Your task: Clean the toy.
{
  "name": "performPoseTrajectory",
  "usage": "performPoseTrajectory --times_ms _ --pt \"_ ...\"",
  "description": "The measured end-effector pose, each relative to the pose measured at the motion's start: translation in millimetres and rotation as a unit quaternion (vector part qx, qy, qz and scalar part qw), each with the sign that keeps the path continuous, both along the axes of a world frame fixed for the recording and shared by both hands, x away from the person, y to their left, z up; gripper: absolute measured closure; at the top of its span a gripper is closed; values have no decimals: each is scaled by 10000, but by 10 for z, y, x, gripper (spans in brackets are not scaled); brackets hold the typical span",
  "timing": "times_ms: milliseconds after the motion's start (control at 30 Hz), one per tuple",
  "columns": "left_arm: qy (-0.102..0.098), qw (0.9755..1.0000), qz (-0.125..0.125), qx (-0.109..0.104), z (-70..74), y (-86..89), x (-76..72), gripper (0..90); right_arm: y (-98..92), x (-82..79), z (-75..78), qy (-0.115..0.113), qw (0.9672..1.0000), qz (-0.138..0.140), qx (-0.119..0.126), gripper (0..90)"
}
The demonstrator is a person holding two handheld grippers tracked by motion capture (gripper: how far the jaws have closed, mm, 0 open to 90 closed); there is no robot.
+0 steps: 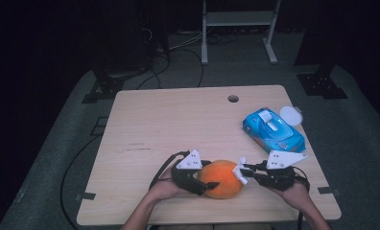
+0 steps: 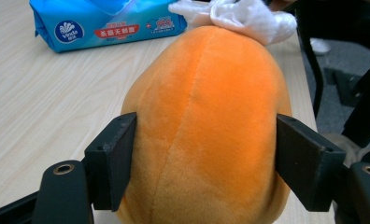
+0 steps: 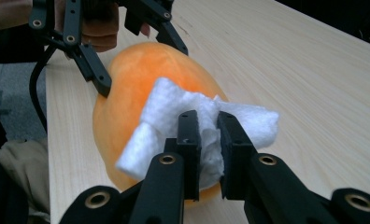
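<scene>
Orange plush [image 1: 220, 178] clamped by left gripper [image 1: 205, 179]; right gripper [image 3: 208, 135], pinching wipe [image 3: 174, 116], mid-wipe lower centre, far side left.

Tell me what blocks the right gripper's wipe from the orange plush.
Nothing visible does. The right gripper holds the white wipe directly against the orange plush, which the left gripper clamps from both sides.

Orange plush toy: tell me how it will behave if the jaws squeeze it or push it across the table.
The orange plush toy looks soft and fuzzy, so it would probably dent rather than slip. Its rounded egg shape may rock or roll if pushed. It likely weighs little for its bulk.
</scene>
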State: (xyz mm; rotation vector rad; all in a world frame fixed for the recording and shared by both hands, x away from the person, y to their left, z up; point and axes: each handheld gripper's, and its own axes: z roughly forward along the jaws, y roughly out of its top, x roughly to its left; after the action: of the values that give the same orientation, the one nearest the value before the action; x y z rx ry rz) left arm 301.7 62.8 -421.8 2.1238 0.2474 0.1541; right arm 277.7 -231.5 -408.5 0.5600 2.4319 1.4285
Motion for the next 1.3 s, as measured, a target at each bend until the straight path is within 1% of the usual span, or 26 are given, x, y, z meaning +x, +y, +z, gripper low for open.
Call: performPoseTrajectory --times_ms 133,200,233,300,367,400,433,500,533,600,667,733,800,833,867,900,933,1000,1067,1100,1133,1167,1200,1233,1267,1300 --pt "-178 9998 -27 128 28 -62 -51 265 160 -39 74 -124 9997 208 49 798" --pt "-176 9998 -34 102 17 -42 -45 269 198 -41 90 -152 9995 278 9 798" --pt "-157 9998 -45 66 11 -30 -39 275 182 -29 86 -120 9995 302 20 798" --pt "-103 9999 -58 34 -2 0 -16 277 131 -8 71 -52 9996 263 58 798" --pt "-51 10000 -47 8 -12 27 6 275 54 9 38 -28 9999 163 9 798" --pt "31 10000 -5 -35 -21 46 24 273 8 17 18 -3 10000 98 -6 798" --pt "49 10000 6 -46 -25 55 36 270 -51 30 -9 44 10000 38 -1 798" --pt "111 9999 56 -97 -27 58 44 266 -111 39 -33 101 9999 -33 -8 798" --pt "109 9999 68 -102 -23 51 44 266 -128 42 -41 103 9999 -38 -40 798" --pt "72 9999 79 -116 -19 33 33 267 -133 41 -42 92 9999 -49 -88 798" --pt "0 10000 52 -78 -5 12 15 269 -123 39 -34 88 9998 -75 -133 798" --pt "-89 9999 27 -46 12 -32 -23 270 -99 39 -20 79 10000 -47 -38 798" --pt "-201 9998 0 -2 27 -84 -63 269 -37 33 9 78 9999 28 89 798" --pt "-234 9997 -12 22 33 -100 -78 265 16 21 33 33 9998 120 141 797" --pt "-290 9995 -42 90 41 -107 -86 255 47 14 46 -13 9998 187 121 797" --pt "-279 9995 -65 115 43 -98 -82 238 82 1 56 -56 9997 218 55 797" --pt "-227 9997 -77 78 42 -84 -71 204 94 -5 55 -68 9997 242 16 798" --pt "105 9996 -150 -209 33 -25 -8 141 65 1 32 1 9996 268 67 798" --pt "461 9976 -220 -459 9 42 57 95 32 4 13 60 9996 279 91 797" --pt "484 9977 -175 -437 -3 62 76 88 7 6 5 77 9995 272 103 797" --pt "576 9977 -99 -329 -36 74 107 83 -6 9 1 80 9995 282 111 797" --pt "662 9973 -114 -285 -56 70 123 64 -34 15 -6 106 9995 256 124 797" --pt "767 9966 -144 -255 -87 54 135 65 -47 21 -10 115 9996 231 134 797" --pt "813 9963 -166 -229 -107 39 140 71 -60 26 -13 145 9996 212 144 797" --pt "792 9964 -179 -254 -129 25 134 91 -68 31 -14 148 9996 211 145 797" --pt "722 9969 -137 -287 -129 24 124 165 -71 32 -11 158 9996 186 151 797"
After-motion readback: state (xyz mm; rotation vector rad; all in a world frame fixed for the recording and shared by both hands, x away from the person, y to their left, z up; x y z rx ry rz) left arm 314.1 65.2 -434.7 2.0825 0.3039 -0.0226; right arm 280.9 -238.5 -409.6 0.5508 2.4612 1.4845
